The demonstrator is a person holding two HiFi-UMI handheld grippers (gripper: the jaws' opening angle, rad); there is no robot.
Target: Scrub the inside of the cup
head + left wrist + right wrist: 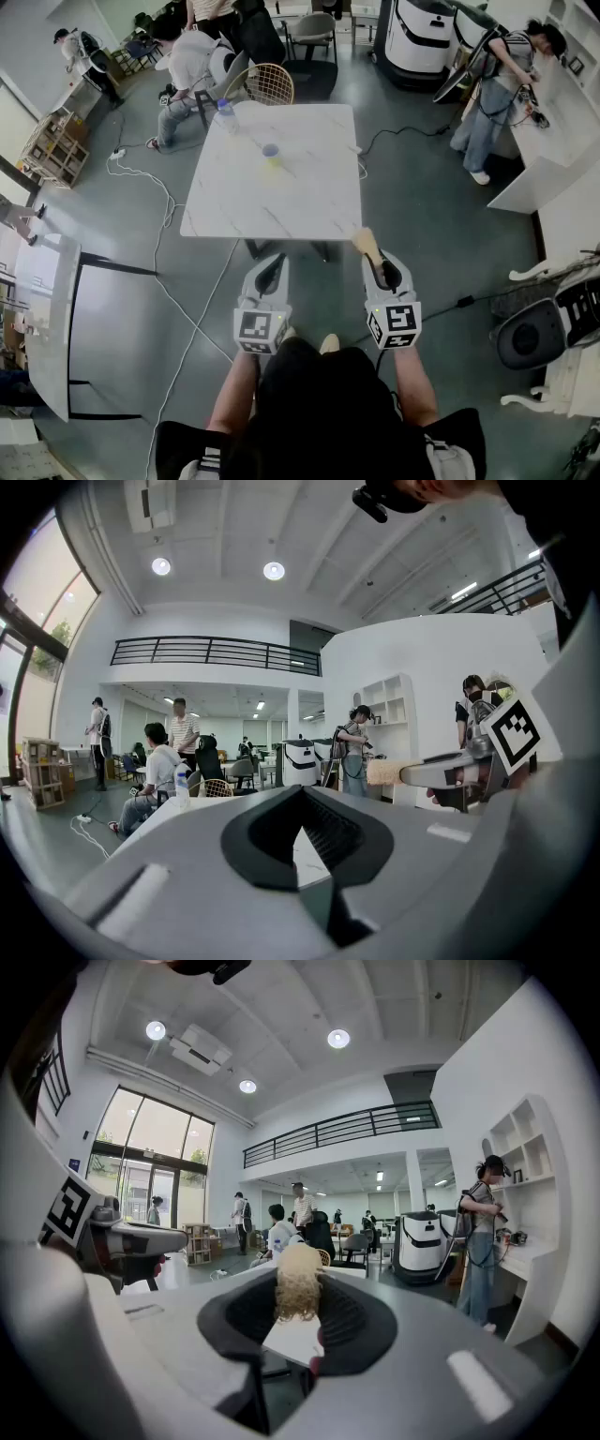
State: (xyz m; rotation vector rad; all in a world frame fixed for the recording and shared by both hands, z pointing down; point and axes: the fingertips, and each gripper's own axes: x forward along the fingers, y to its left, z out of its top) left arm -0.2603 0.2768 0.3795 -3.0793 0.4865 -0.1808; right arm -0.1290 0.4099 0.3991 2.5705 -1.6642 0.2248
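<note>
**Two grippers short of the cup**

Two grippers hang about level at the near edge of the white marble table (309, 202). The left gripper (271, 274) has its jaws pressed together on nothing. The right gripper (382, 269) pinches a tan scrub brush (366, 242), bristly head forward. The cup (271, 153) stands well apart, mid-table, with a clear bottle (226, 112) beyond it.
</note>
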